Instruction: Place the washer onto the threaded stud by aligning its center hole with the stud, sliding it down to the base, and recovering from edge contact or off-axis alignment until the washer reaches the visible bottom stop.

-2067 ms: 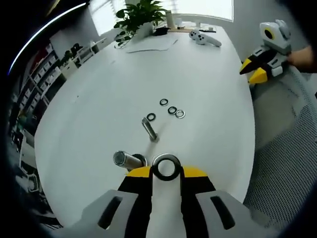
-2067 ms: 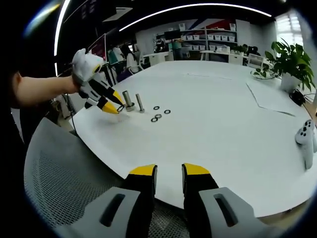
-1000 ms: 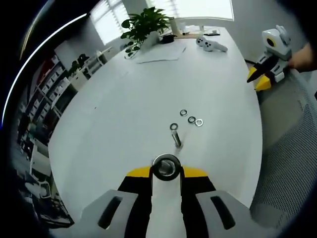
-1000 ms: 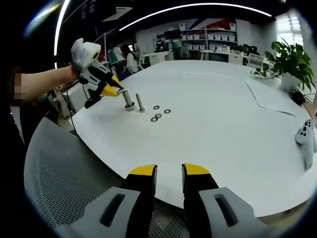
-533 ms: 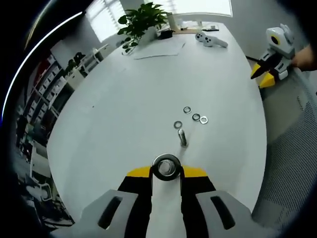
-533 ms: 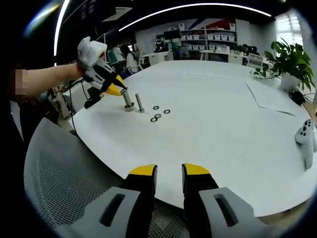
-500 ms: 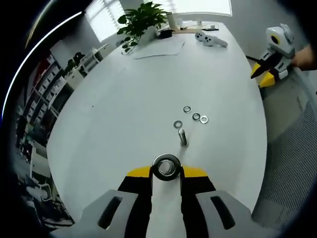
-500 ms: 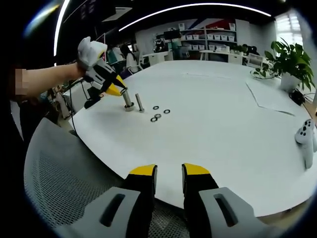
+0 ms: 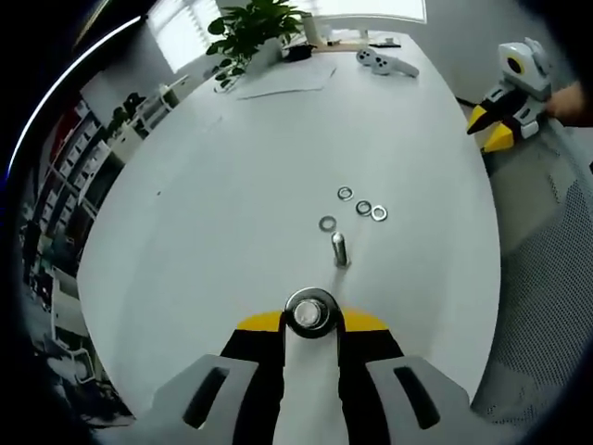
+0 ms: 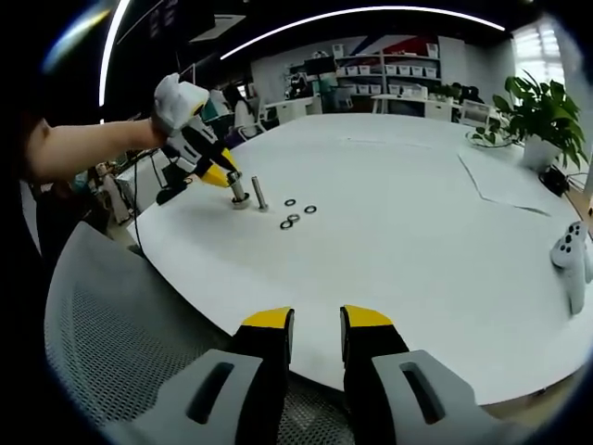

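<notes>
Left gripper view: the left gripper (image 9: 312,320) pinched the washer (image 9: 312,313) flat, its hole sitting over the threaded stud's (image 9: 312,315) top. Right gripper view: the right gripper (image 10: 315,324), narrowly parted and empty, hung well apart from the stud.

Washer (image 9: 311,313) at lower centre of the left gripper view: shiny bare metal, smooth ring. Slim stud (image 9: 340,249) just above it: dull grey metal, thread too blurred to tell. Loose washers (image 9: 363,208): bright metal, dark centres. Bench (image 9: 250,176): smooth matt white top. Left hand-held gripper (image 9: 311,326): glossy yellow and black plastic tips, matt grey plastic body. Chair back (image 10: 120,324), lower left of the right gripper view: grey woven mesh, probably fabric.
</notes>
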